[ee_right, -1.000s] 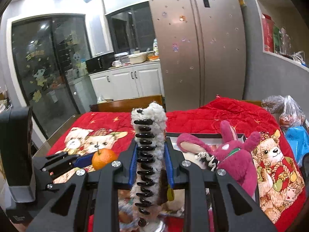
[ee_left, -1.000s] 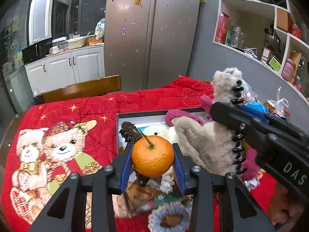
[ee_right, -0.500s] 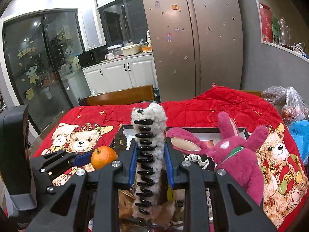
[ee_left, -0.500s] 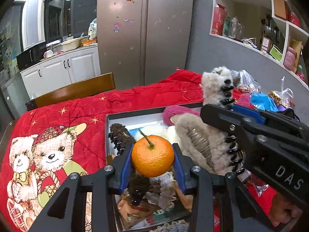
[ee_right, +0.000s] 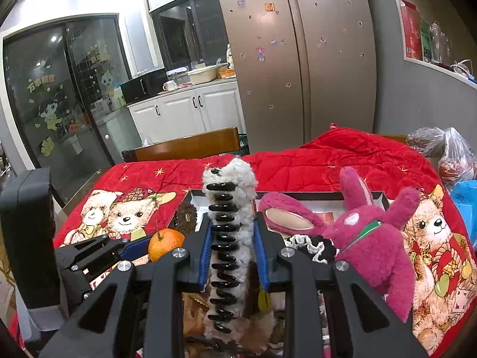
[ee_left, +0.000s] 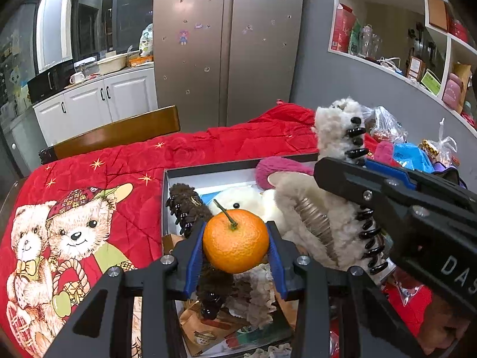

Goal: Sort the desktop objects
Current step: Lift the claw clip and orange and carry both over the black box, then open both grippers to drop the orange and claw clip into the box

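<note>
Steel fridge [ee_left: 226,44] — white cabinets [ee_left: 98,104], grey wall [ee_right: 423,101].

Glossy dimpled orange [ee_left: 235,246], fluffy white hair claw [ee_right: 229,238] with shiny black, probably plastic, teeth, quilted cloth [ee_left: 125,176].

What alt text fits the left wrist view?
The left gripper holds an orange above an open box of plush toys on a red blanket; the right gripper holds a fluffy white hair claw alongside.

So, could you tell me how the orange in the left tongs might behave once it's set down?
The orange is round, so it would probably roll on the quilt. The left tongs pinch only its sides; the smooth peel might slip.
</note>
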The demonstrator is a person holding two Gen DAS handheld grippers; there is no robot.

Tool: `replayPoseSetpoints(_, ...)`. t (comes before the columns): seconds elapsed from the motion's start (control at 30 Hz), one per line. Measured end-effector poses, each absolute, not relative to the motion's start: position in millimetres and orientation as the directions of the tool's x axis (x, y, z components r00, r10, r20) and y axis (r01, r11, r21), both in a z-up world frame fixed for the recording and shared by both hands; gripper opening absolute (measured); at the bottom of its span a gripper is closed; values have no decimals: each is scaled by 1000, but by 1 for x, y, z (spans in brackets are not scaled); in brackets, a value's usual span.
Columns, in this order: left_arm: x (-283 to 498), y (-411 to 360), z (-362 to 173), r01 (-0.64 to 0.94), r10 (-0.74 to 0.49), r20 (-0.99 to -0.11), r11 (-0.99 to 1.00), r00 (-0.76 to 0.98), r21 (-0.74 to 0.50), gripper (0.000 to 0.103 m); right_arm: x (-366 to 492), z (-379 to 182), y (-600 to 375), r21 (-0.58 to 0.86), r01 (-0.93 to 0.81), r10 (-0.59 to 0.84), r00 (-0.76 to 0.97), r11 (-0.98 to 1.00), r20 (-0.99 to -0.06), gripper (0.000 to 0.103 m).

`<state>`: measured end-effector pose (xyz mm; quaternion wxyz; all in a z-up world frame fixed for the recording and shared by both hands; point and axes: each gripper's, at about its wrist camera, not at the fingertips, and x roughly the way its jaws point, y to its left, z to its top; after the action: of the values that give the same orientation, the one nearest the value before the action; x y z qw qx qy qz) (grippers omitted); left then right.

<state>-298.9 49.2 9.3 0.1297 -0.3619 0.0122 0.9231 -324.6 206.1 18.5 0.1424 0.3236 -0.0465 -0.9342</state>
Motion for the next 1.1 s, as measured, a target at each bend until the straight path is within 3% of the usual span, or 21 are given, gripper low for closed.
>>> replayPoseSetpoints(0.3, -298, 54, 11, -260, 244, -669, -962, -702, -78, 41, -327, 16, 203, 199, 238, -310, -741, -951, -596, 29)
replayPoseSetpoints(0.37, -299, 54, 11, -260, 247, -668, -962, -702, -83, 52, -326, 16, 201, 192, 237, -305, -743, -952, -596, 30)
replayPoseSetpoints(0.43, -298, 54, 13, -270, 253, -660, -960, -707, -78, 76, -326, 15, 201, 189, 236, -302, -745, -953, -595, 31)
replayPoseSetpoints(0.5, -297, 54, 14, -269, 237, -655, -962, -717, -53, 87, -327, 15, 202, 212, 243, -322, -743, -947, -587, 35)
replayPoseSetpoints(0.57, -298, 53, 15, -266, 226, -651, -963, -725, -38, 89, -327, 15, 203, 214, 241, -322, -743, -947, -587, 36)
replayPoseSetpoints(0.63, -301, 51, 14, -257, 215, -664, -966, -716, -35, 103, -328, 16, 204, 217, 233, -318, -745, -948, -587, 44)
replayPoseSetpoints(0.67, -301, 49, 14, -252, 209, -668, -967, -714, -34, 103, -328, 16, 205, 224, 233, -322, -744, -946, -586, 49)
replayPoseSetpoints(0.73, -303, 48, 13, -233, 185, -671, -972, -718, -19, 103, -329, 17, 209, 249, 232, -336, -742, -941, -581, 70)
replayPoseSetpoints(0.83, -300, 45, 15, -238, 196, -647, -971, -737, -23, 103, -326, 22, 214, 278, 236, -356, -753, -931, -553, 81)
replayPoseSetpoints(1.1, -298, 47, 23, -241, 189, -622, -971, -760, 0, 103, -325, 28, 222, 301, 218, -355, -763, -928, -540, 87)
